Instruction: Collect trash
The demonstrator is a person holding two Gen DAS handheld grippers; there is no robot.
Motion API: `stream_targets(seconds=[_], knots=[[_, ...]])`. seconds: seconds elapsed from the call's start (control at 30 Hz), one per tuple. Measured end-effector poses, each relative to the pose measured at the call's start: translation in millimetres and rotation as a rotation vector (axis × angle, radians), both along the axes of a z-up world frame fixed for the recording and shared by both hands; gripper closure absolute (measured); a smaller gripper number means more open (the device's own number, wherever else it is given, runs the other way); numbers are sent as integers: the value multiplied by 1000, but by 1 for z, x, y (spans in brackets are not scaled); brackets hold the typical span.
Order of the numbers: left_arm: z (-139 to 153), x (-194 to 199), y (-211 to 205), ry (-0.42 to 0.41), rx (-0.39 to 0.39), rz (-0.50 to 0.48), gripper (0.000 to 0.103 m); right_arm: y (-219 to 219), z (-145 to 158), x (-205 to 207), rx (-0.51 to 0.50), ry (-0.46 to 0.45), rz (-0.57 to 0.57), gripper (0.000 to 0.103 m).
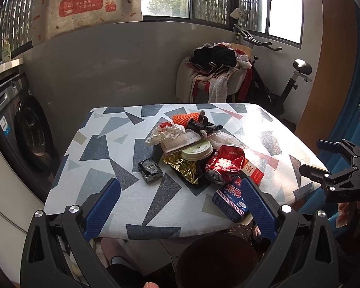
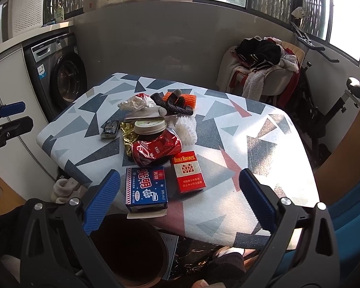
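Note:
A heap of trash lies on the patterned table (image 1: 103, 158) (image 2: 264, 148): a crushed red can (image 1: 224, 165) (image 2: 156, 148), a blue carton (image 1: 230, 200) (image 2: 145, 188) at the near edge, a red cigarette pack (image 2: 188, 174) (image 1: 254, 172), a round lidded cup (image 1: 196, 150) (image 2: 150, 127), gold foil (image 1: 182, 169), a small black packet (image 1: 150, 169) (image 2: 110, 128) and crumpled white paper (image 1: 165, 132) (image 2: 134, 103). A dark bin (image 1: 216, 259) (image 2: 129, 244) stands on the floor below the near edge. My left gripper (image 1: 180, 206) is open above that edge. My right gripper (image 2: 180, 198) is open, with the blue carton and cigarette pack between its fingers' lines.
A washing machine (image 1: 19, 124) (image 2: 62, 74) stands at the left. A chair piled with clothes (image 1: 216, 72) (image 2: 261, 67) and an exercise bike (image 1: 287, 76) (image 2: 323, 100) are behind the table. Dotted dark socks (image 2: 172, 104), an orange net (image 1: 187, 117) and a white brush (image 2: 187, 129) lie among the trash.

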State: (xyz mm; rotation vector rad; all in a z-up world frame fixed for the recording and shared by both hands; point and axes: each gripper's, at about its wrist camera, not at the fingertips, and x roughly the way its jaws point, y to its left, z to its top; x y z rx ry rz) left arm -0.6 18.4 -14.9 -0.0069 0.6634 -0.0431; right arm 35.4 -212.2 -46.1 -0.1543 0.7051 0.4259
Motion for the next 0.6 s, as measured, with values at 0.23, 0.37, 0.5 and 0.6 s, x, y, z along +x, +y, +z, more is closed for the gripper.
stream_targets(seconds=[0.23, 0.37, 0.5, 0.6], knots=[[-20, 3, 14, -7, 43, 24, 5, 10, -15, 8, 62, 65, 31, 5], [-32, 5, 20, -20, 56, 26, 5, 23, -37, 15, 55, 120, 62, 5], [-39, 4, 29, -55, 32, 37, 5, 45, -64, 23, 27, 189, 137, 5], [-44, 3, 34, -68, -2, 26, 5, 63, -85, 31, -62, 191, 132, 6]])
